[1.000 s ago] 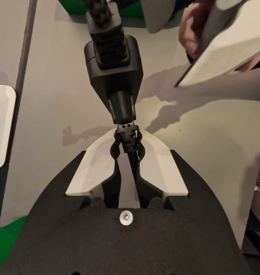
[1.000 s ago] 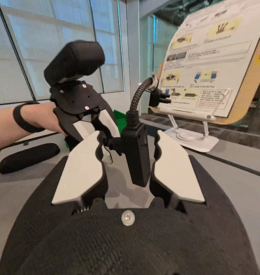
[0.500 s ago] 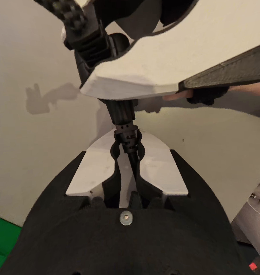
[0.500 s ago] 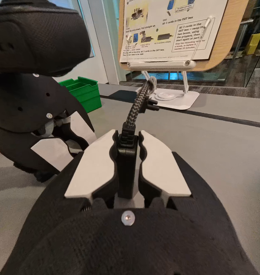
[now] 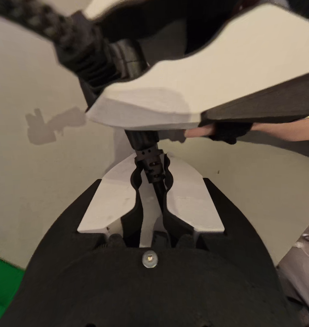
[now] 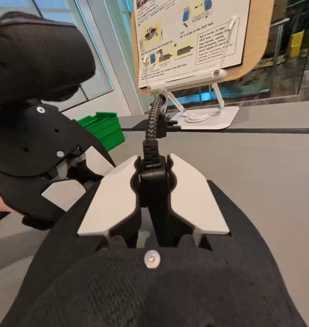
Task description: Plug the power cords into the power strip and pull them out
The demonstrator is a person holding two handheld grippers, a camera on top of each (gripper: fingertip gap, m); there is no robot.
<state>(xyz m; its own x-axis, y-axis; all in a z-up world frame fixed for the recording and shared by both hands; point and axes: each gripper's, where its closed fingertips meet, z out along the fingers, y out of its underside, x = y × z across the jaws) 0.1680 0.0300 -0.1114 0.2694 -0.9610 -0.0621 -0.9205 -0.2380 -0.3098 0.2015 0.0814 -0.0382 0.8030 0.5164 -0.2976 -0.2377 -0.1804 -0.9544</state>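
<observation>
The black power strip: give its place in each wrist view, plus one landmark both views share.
Left wrist view: the black power strip sits at top centre, largely hidden behind the right gripper, a plug entering from below.
Right wrist view: it stands at centre, clamped between the right gripper's white fingers.
Shared landmark: the braided cord leaving the strip.

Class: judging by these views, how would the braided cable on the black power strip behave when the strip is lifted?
The braided cable probably holds its shape: it arches above the power strip unsupported. Its thick weave suggests resistance to tight bends. It likely still swings, dragging its plug.
</observation>
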